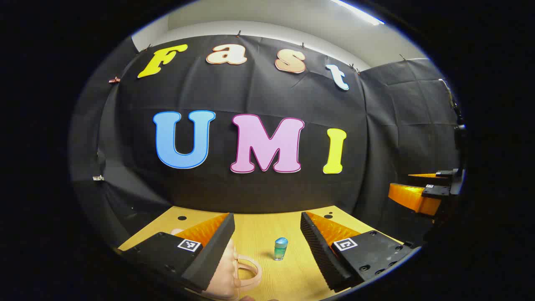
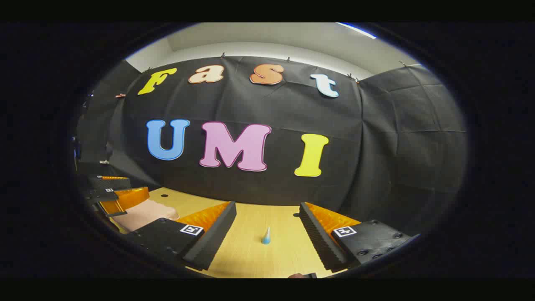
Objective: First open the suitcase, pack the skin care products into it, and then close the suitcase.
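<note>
Pink suitcase (image 1: 223,271), lid down w/ handle twd centre, lies on wooden table (image 1: 267,228) near the left gripper (image 1: 267,251), partly under its left finger. Left gripper jaws spread wide, nothing between; small teal-blue bottle (image 1: 281,248) stands upright just right of suitcase. Right gripper (image 2: 267,240) also wide apart, empty, above table; small blue cone-tipped tube (image 2: 266,236) stands ahead between its fingers, not touching.
</note>
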Demonstrator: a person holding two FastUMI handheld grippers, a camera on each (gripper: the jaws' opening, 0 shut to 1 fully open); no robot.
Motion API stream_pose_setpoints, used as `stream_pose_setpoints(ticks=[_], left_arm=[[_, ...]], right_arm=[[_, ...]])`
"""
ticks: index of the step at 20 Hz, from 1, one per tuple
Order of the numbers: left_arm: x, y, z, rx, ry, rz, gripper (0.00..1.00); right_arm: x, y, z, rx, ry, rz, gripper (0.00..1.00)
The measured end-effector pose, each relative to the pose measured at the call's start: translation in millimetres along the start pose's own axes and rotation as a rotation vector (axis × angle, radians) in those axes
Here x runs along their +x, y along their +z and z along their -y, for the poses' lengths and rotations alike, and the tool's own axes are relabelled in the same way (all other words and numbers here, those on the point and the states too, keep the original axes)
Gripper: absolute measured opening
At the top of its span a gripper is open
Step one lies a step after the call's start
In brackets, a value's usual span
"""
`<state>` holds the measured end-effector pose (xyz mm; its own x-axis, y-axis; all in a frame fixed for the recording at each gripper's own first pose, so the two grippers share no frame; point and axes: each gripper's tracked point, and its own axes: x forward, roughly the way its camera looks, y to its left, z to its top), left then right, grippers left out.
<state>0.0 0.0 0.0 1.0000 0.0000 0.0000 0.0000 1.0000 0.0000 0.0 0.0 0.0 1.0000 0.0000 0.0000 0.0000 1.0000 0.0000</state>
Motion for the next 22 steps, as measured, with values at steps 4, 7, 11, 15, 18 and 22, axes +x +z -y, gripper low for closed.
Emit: stream_pose_setpoints(ticks=[4, 7, 11, 15, 18, 22], left_arm=[[-5.1, -0.3, 3.3, 0.043, -0.011, 0.007, 0.99], [-7.4, 0.3, 9.1, 0.059, -0.032, 0.011, 0.99], [-10.7, -3.7, 8.1, 0.068, -0.040, 0.001, 0.99], [-12.0, -22.0, 1.5, 0.100, -0.025, -0.036, 0.99], [-14.6, -34.6, 4.0, 0.099, -0.043, -0.062, 0.99], [-13.1, -51.8, 3.7, 0.054, -0.062, -0.120, 0.99]], right_arm=[[-2.9, 0.4, -2.6, -0.020, 0.004, 0.007, 0.96], [-6.1, 0.4, -5.0, -0.025, 0.006, 0.008, 0.96], [-6.4, -3.4, -8.3, -0.023, 0.008, 0.003, 0.96], [-6.3, -6.0, -13.4, -0.014, 0.014, 0.001, 0.96], [-8.8, -5.9, -16.9, -0.027, 0.018, 0.001, 0.96], [-10.6, -3.0, -19.0, -0.044, 0.021, 0.009, 0.96]])
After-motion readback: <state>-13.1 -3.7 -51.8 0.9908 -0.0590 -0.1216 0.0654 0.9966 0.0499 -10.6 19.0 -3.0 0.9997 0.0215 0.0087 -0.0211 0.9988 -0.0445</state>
